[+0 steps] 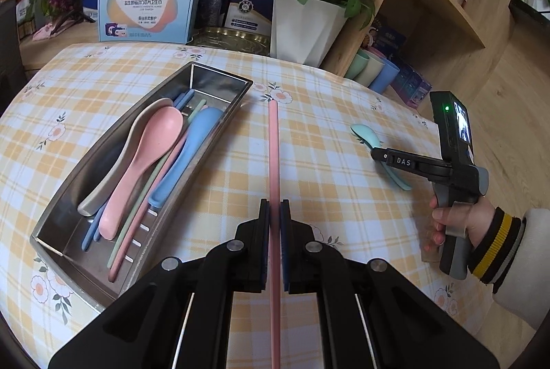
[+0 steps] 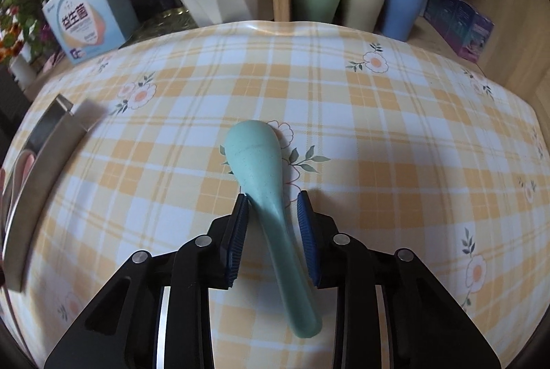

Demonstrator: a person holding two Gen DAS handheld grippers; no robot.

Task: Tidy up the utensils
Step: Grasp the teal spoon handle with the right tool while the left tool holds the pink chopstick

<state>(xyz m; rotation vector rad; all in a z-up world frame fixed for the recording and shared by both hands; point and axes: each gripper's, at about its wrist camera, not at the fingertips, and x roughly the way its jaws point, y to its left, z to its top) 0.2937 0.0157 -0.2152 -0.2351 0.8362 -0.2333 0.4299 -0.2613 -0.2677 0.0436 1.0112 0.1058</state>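
Left hand-held gripper (image 1: 275,214) clamps pink chopstick (image 1: 274,155) — right hand-held gripper (image 2: 273,214) straddles teal spoon (image 2: 261,169), unclenched.

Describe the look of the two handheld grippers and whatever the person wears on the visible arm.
Both grippers, left gripper and right gripper, have black angular linkage fingers with silver rivets and ribbed blue pads. From outside, the right gripper carries white "DAS" lettering, a grey pistol handle and a lit green light. The sleeve is cream, its cuff black with a yellow stripe.

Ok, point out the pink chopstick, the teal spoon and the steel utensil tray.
pink chopstick (image 1: 274,155), left wrist view, mid-shaft ahead of the fingers.
teal spoon (image 2: 256,152), right wrist view, back of the bowl.
steel utensil tray (image 1: 220,76), left wrist view, far end wall.
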